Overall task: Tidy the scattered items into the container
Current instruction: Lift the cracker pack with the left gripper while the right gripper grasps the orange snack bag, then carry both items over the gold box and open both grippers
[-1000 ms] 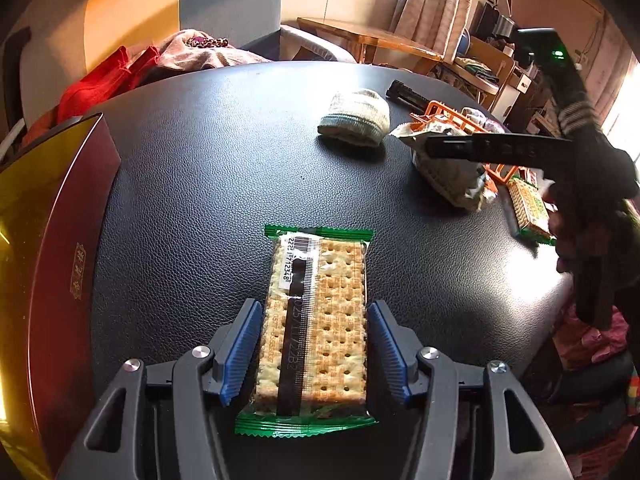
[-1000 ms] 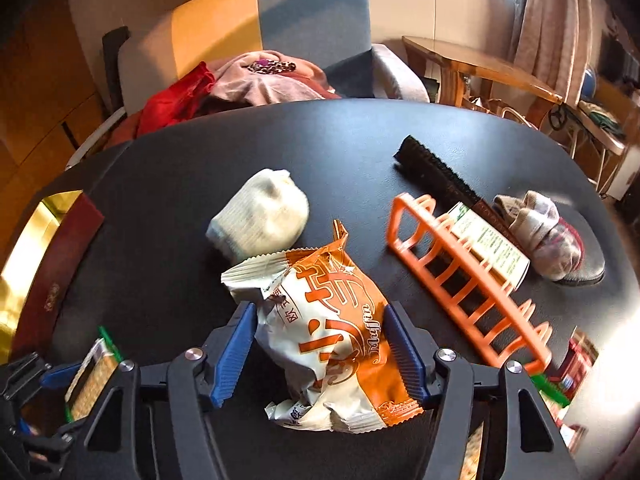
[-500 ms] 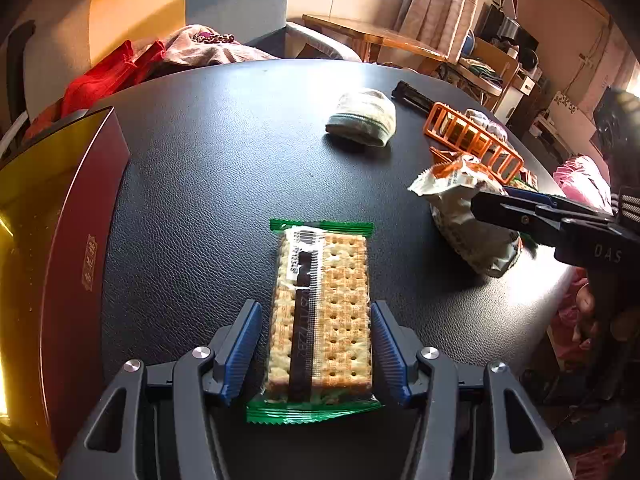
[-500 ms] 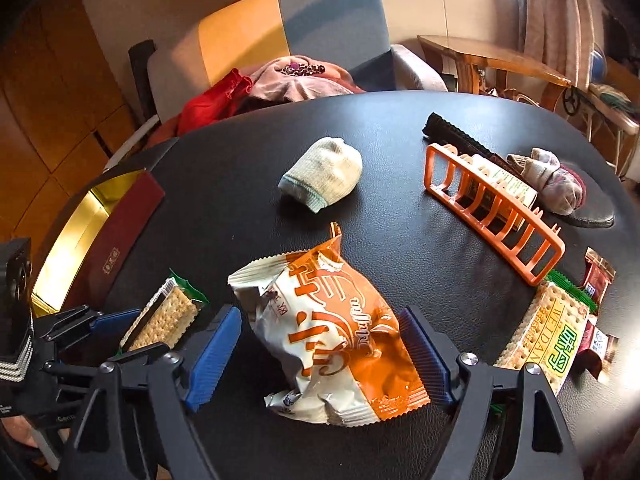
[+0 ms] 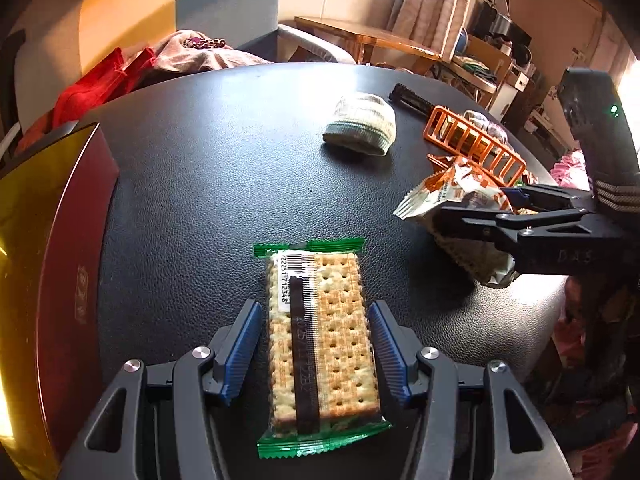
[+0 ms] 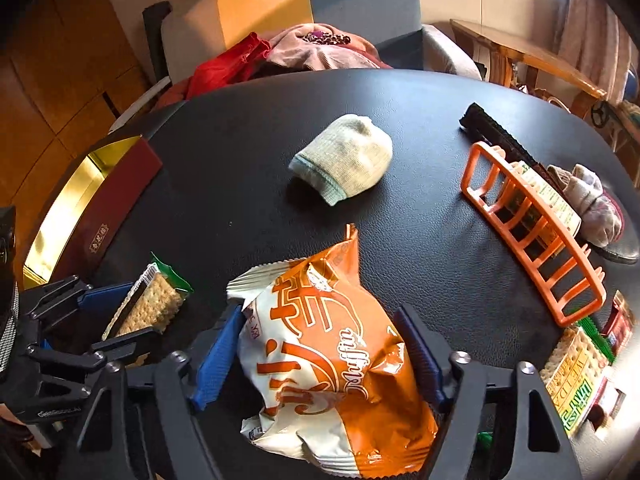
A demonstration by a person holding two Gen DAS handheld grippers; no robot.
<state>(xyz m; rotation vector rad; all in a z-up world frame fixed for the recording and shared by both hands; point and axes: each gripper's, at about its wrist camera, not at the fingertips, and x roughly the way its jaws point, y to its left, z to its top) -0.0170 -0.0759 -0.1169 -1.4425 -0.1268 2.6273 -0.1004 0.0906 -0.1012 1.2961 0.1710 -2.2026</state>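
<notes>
My left gripper (image 5: 316,348) is shut on a green-edged cracker pack (image 5: 320,332) and holds it over the black table (image 5: 208,184). My right gripper (image 6: 324,356) is shut on an orange and white muffin bag (image 6: 324,360); that bag also shows at the right of the left wrist view (image 5: 452,196). The container, a dark red box with a gold inside (image 5: 44,240), stands at the table's left edge; it also shows in the right wrist view (image 6: 88,204). The cracker pack and left gripper show at the lower left of the right wrist view (image 6: 148,308).
A rolled pale sock (image 6: 344,160) lies mid-table. An orange rack (image 6: 528,228), a black brush (image 6: 496,132), another sock (image 6: 592,204) and several snack packs (image 6: 576,380) sit at the right. A chair with red and pink clothes (image 6: 288,52) stands behind the table.
Both grippers have moved left toward the red box, carrying their packs. The right gripper's fingers have closed in on the muffin bag again after spreading wider half a second ago.
</notes>
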